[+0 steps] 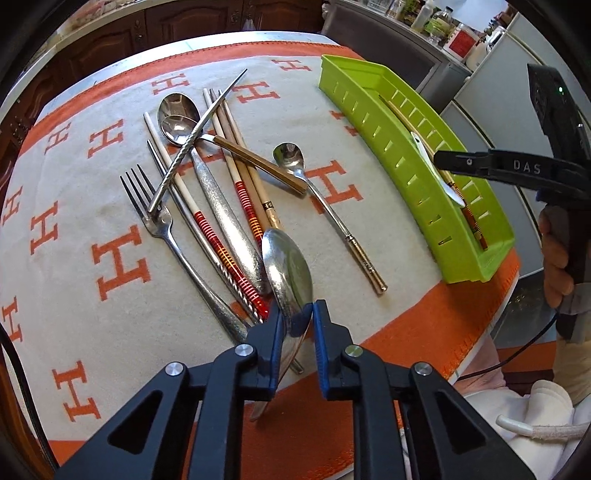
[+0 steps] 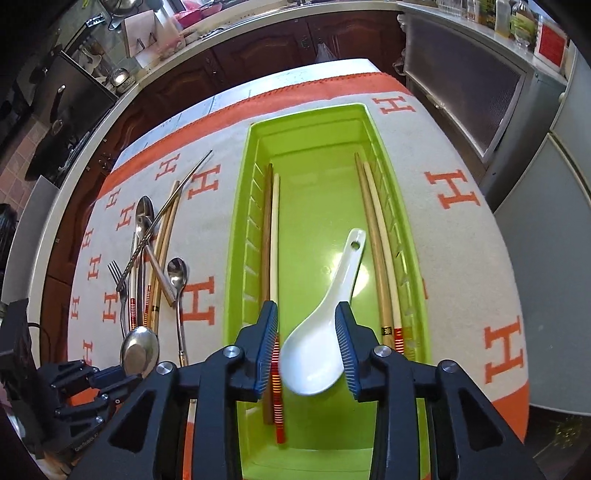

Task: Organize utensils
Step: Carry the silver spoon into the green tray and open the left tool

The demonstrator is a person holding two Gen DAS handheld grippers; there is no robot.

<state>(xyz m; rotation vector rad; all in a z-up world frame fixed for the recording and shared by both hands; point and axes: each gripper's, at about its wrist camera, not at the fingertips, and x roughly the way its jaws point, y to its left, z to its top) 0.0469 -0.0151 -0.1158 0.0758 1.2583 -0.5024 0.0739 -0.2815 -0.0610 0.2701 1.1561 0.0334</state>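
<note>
My left gripper (image 1: 298, 314) is shut on a large steel spoon (image 1: 288, 273), its bowl lifted above the cloth; it also shows in the right wrist view (image 2: 139, 349). A pile of spoons, chopsticks and a fork (image 1: 147, 199) lies on the cloth. A small spoon with a gold handle (image 1: 325, 206) lies apart to the right. My right gripper (image 2: 306, 332) is open above the green tray (image 2: 236, 280), straddling a white ceramic spoon (image 2: 325, 328) whose bowl is blurred. Chopstick pairs (image 2: 271, 258) lie along both tray walls.
The white and orange cloth with H letters (image 1: 122, 262) covers the table. The table's front edge (image 1: 476, 350) is near the tray's end. Kitchen cabinets and a counter with bottles (image 2: 517, 22) stand behind.
</note>
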